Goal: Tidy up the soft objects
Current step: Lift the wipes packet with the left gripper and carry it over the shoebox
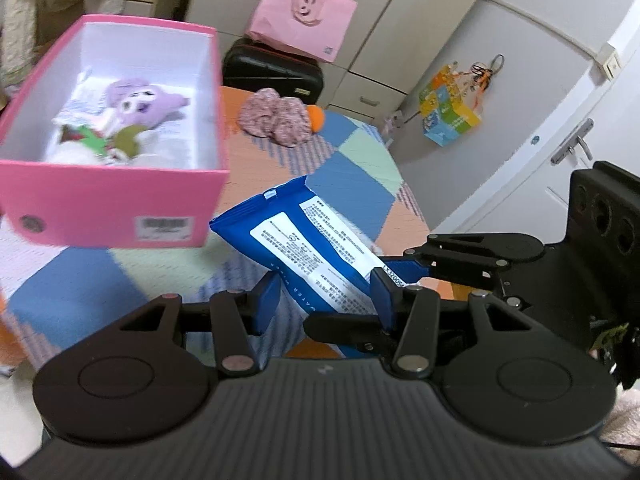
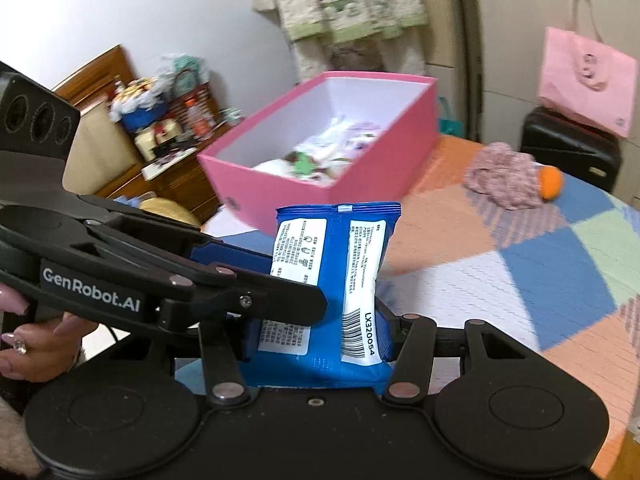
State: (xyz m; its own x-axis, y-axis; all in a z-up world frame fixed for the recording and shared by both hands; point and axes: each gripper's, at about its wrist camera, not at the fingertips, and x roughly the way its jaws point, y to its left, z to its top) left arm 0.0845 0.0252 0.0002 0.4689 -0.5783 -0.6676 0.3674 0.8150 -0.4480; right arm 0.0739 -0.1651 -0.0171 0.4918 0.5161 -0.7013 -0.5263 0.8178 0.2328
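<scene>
A blue wet-wipes pack hangs in the air above the patchwork tablecloth, label side up. My left gripper is shut on its near end. My right gripper is shut on the same pack, and its black fingers reach in from the right in the left wrist view. The open pink box stands just beyond the pack with a purple plush and other soft toys inside. A pink floral fabric bundle and an orange ball lie farther back on the table.
A pink paper bag sits on a black suitcase behind the table. A white door with a handle is at the right. A cluttered wooden cabinet stands left of the box. A person's hand grips the left tool.
</scene>
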